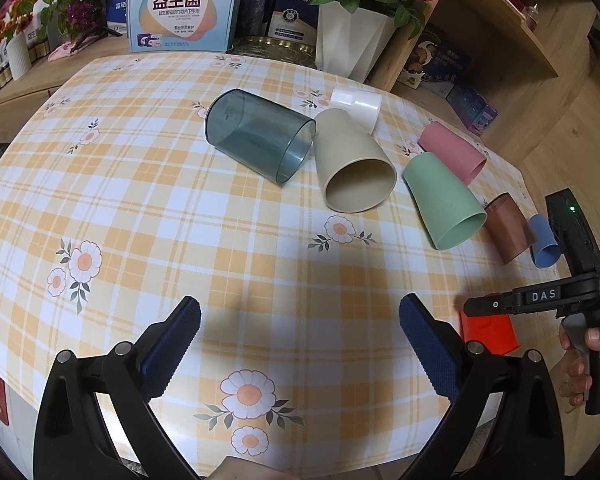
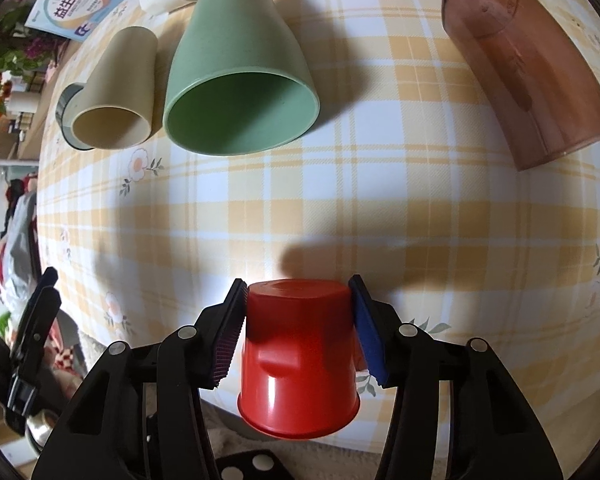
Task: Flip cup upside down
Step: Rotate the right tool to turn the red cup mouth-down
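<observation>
My right gripper (image 2: 298, 300) is shut on a red cup (image 2: 298, 356), pads on both sides of its body, base pointing away from the camera and rim toward it, over the near part of the checked tablecloth. In the left wrist view the red cup (image 1: 488, 330) shows at the right, held by the right gripper (image 1: 484, 308). My left gripper (image 1: 300, 320) is open and empty, low over the table's front. Several other cups lie on their sides: green (image 1: 444, 204) (image 2: 240, 76), beige (image 1: 352, 160) (image 2: 118, 92), clear blue-grey (image 1: 260, 140), brown (image 1: 508, 228) (image 2: 528, 68).
Pink (image 1: 452, 152), white (image 1: 358, 106) and blue (image 1: 544, 242) cups also lie on the table. A white flower pot (image 1: 352, 40), a boxed sign (image 1: 184, 8) and wooden shelves (image 1: 500, 40) stand behind the table. The table's near edge (image 2: 220, 404) lies just under the red cup.
</observation>
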### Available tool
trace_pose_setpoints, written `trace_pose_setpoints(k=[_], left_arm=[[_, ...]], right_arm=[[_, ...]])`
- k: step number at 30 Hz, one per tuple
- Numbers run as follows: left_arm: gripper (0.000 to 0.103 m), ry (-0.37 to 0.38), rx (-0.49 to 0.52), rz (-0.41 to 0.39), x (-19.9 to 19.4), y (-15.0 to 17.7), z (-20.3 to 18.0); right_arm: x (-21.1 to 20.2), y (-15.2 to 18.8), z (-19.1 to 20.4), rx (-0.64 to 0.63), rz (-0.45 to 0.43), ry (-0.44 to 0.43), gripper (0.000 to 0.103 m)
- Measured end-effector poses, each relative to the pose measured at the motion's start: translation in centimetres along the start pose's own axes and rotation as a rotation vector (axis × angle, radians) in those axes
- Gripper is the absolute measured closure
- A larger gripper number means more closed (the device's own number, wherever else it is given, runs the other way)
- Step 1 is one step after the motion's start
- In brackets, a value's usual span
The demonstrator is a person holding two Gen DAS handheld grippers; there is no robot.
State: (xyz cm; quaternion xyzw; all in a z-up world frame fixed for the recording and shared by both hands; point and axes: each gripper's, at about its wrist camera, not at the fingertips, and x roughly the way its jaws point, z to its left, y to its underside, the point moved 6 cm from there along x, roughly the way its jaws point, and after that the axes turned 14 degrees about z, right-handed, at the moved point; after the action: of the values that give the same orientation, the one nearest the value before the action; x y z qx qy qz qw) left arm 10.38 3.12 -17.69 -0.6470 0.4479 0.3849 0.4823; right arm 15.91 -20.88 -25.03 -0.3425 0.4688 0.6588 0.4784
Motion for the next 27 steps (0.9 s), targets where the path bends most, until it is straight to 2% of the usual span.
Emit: trace_pose_setpoints(k=[6, 10, 13, 18, 22, 27], left_arm=[[0.006, 0.006, -0.009, 0.009, 0.3, 0.2, 0.1], [0.006, 0.007, -0.019, 0.016, 0.5, 0.2, 0.2], [0.006, 0.008, -0.020, 0.017, 0.6, 0.3, 0.1], [0.006, 0.007, -0.019, 0.018, 0.7, 0.3, 0.1], [0.006, 0.005, -0.022, 0.023, 0.9, 0.4, -0.1], [0.006, 0.007, -0.013, 0.026, 1.0, 0.6, -0.4]], right_arm=[[-0.8, 1.3, 0.2, -0.062, -0.083, -0.017, 0.053], [-1.7, 2.7, -0.7, -0.063, -0.159, -0.047, 0.053], [-2.4, 3.8, -1.5, -0.061, -0.222, -0.038, 0.053], [-3.8, 6.2, -3.6, 0.018, -0.357, -0.117, 0.053], [-4.8, 7.7, -5.0, 0.079, -0.456, -0.148, 0.053], [-5.8, 8.0, -6.6, 0.115, -0.493, -0.140, 0.053]])
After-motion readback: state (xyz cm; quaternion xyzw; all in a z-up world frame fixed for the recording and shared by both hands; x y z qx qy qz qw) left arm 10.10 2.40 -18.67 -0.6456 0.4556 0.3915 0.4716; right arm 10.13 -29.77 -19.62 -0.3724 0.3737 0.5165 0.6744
